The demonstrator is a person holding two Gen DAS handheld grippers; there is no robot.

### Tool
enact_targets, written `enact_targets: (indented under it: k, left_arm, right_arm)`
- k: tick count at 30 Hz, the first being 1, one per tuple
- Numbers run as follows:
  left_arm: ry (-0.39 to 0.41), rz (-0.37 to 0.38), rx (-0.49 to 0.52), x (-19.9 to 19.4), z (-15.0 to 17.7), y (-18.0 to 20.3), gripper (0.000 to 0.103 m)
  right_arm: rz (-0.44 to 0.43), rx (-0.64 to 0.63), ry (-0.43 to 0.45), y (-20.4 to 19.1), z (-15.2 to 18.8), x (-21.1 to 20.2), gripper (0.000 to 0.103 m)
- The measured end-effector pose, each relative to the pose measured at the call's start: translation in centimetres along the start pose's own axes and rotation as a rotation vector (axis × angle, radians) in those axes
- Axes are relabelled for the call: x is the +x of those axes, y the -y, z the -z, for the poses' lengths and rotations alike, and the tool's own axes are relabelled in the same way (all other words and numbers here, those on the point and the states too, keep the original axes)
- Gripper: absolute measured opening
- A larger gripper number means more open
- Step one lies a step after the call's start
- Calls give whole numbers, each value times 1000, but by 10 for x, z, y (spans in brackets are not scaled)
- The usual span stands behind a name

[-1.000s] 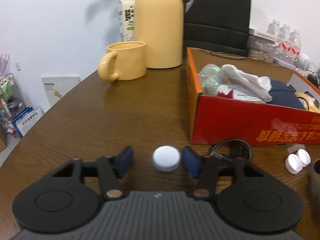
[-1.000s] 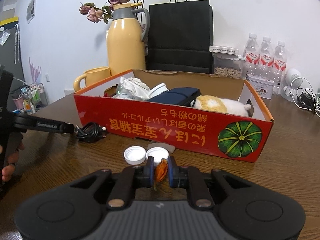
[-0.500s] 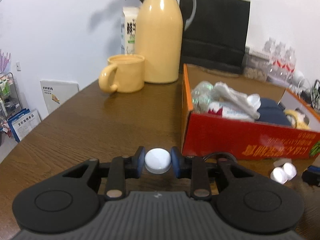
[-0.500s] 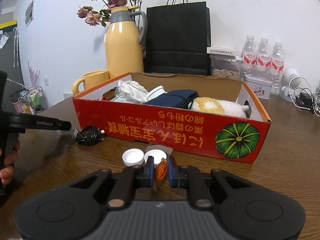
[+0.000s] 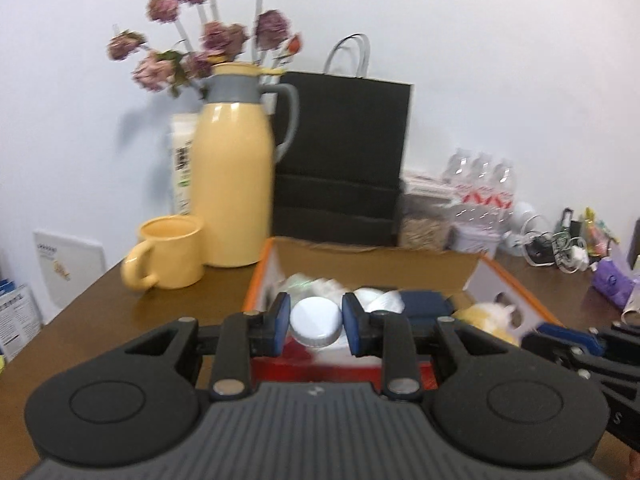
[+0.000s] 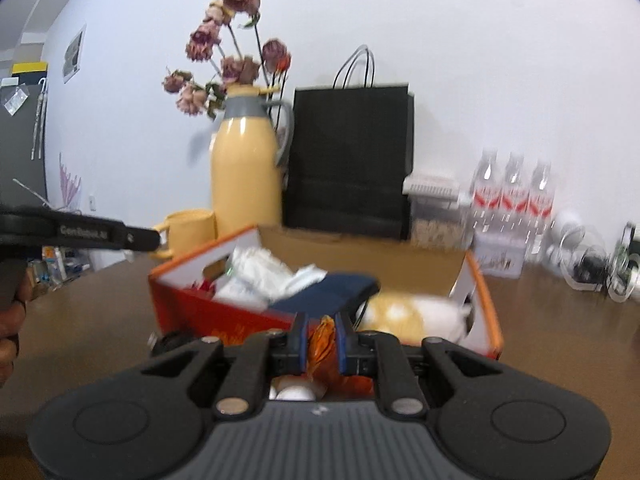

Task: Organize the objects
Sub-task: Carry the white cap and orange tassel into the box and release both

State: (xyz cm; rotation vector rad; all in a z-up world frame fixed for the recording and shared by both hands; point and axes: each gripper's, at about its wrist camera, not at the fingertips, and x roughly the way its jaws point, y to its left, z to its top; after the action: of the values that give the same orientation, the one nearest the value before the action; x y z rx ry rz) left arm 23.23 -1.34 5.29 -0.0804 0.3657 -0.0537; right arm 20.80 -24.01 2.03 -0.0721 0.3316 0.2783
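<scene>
I've just clamped my left hand-held gripper (image 5: pixel 316 326) on the white cap (image 5: pixel 316 322) and lifted it off the table; my right hand-held gripper (image 6: pixel 322 342) pinches an orange wrapper (image 6: pixel 322 346); both go into the red box (image 5: pixel 258 280) next.

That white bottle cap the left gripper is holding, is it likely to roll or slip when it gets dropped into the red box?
The white cap is round with a ridged rim, pinched across its width by the left gripper, so the grip looks fairly secure. It seems small and light. Released on edge it might roll, though the clutter in the red box would probably stop it.
</scene>
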Motion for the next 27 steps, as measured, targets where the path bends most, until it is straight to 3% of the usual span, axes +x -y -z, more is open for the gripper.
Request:
enact_targets:
  k: [10,15,22,27]
  left_arm:
    - [25,-2,-47,47,-15,38,29]
    - [48,-65,-52,75,-10,38,29]
    - [14,-76,-11,97,1,34,29]
    - [36,-77,-11,94,4,33,30]
  right_arm:
    - [50,60,58,23,-34,47,13]
    - [81,110,62,35,-24,76,13]
    - [72,130,20,47,-12,89,13]
    - [74,134,2,48,-8,94,13]
